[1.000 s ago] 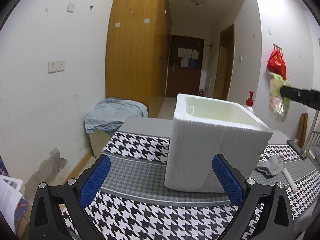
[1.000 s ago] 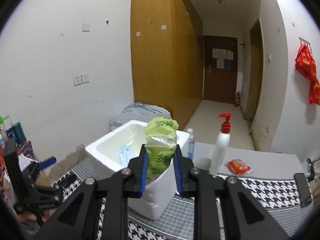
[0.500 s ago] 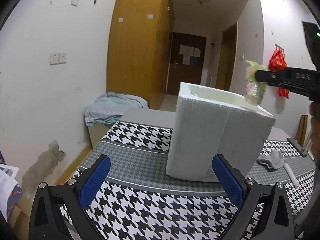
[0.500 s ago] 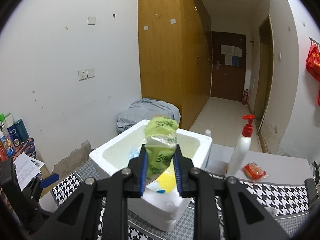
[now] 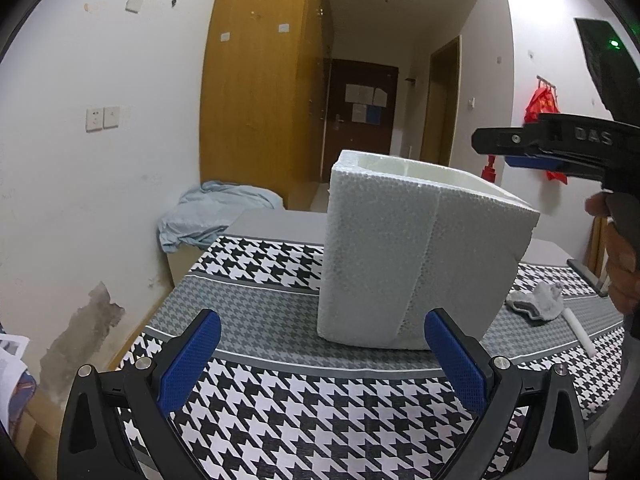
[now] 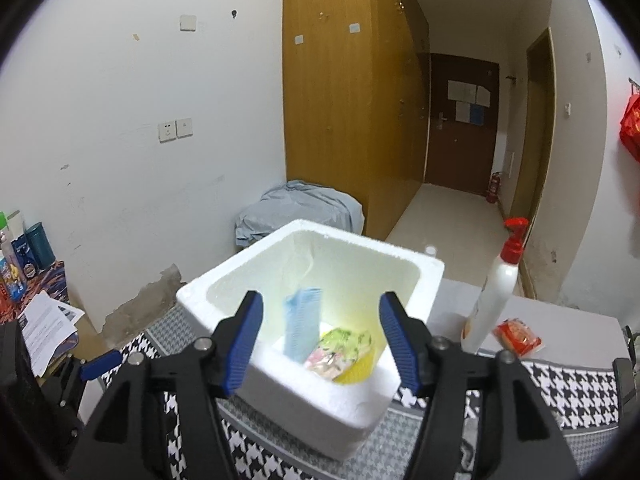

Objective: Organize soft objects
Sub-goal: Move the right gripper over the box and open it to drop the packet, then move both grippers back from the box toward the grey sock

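Release step: green snack packet dropped into the foam box.

Foam box (image 6: 320, 364) stands on the houndstooth cloth (image 5: 304, 412). Right gripper (image 6: 320, 334) above it, jaws opening, nothing between them; left gripper (image 5: 320, 360) spread, empty. Green snack packet (image 6: 344, 350) lies inside beside a blue pack (image 6: 301, 326). Next: likely fetch the grey sock (image 5: 534, 302).

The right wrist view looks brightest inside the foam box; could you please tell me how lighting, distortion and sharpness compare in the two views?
Right wrist view: the foam box glows pale inside, so the green packet reads clearly; the wardrobe bows with fisheye curve. Left wrist view: even, dim room light, black vignette corners, the right gripper sharp at the edge, the grey sock slightly soft.
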